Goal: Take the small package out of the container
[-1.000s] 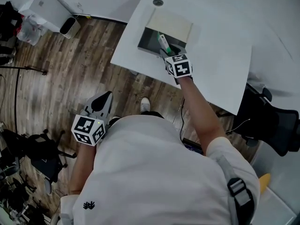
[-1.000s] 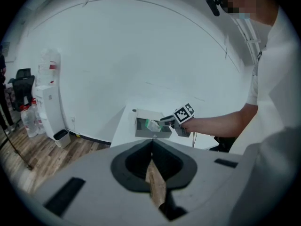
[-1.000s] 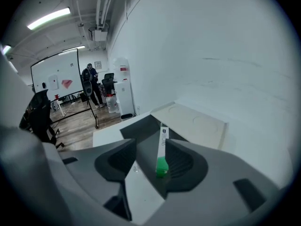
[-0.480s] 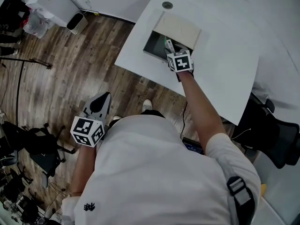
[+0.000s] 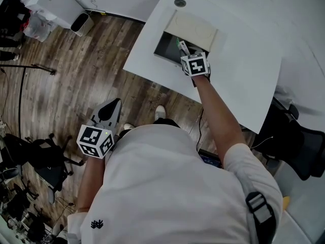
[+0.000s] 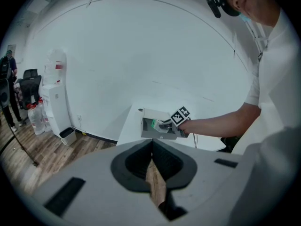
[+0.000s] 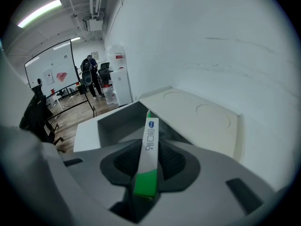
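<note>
Lengthwise, small package (image 7: 146, 159) points at container (image 7: 115, 122) (green end nearest).

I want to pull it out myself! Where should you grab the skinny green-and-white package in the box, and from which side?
Grip the small package across its two long flat sides, near the green end, coming in over the container's open top. It is thin and sticks up out of the box, so that end is free. The right gripper is closing its jaws on it that way.

Right tongs (image 7: 148, 161) outstretched, closing on small package (image 7: 150, 135); left tongs (image 6: 152, 171) closed, low.
</note>
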Action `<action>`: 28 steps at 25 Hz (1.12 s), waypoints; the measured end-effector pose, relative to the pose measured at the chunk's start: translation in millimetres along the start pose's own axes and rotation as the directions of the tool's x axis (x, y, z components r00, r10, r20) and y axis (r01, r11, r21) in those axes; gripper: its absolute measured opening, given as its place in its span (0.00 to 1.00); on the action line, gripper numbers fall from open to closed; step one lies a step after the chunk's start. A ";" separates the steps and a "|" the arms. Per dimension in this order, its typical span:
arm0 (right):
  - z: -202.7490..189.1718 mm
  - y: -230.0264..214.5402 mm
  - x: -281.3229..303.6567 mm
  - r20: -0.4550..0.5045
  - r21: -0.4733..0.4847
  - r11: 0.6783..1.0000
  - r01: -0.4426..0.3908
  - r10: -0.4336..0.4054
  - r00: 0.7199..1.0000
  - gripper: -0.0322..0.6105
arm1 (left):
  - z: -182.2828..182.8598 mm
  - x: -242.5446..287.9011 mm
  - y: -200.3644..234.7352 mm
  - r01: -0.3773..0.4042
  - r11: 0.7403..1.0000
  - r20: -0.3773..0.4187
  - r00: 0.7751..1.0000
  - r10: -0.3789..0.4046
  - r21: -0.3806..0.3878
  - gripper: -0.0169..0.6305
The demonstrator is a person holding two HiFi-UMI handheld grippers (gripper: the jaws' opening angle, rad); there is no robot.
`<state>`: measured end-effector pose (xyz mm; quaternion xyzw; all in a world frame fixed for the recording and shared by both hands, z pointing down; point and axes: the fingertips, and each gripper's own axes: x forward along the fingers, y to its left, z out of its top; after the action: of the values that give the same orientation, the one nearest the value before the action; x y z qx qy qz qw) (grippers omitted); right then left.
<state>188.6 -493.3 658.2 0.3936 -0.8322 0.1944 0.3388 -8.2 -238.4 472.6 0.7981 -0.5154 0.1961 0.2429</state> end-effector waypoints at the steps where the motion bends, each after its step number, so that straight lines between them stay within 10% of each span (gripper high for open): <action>1: 0.7 -0.5 -0.9 0.001 -0.002 1.000 0.001 -0.001 1.000 0.20 | 0.5 0.8 -0.3 0.004 1.000 -0.001 1.000 -0.004 0.001 0.04; 28: 51.1 90.2 -139.0 0.164 -0.030 0.999 0.037 -0.032 0.986 0.20 | -16.2 -65.3 15.0 0.163 0.981 0.046 0.985 -0.169 0.106 0.04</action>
<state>160.6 -395.2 518.0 0.4169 -0.8533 0.1419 0.2793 -48.6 -186.6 451.7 0.8546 -0.4429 0.1794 0.2032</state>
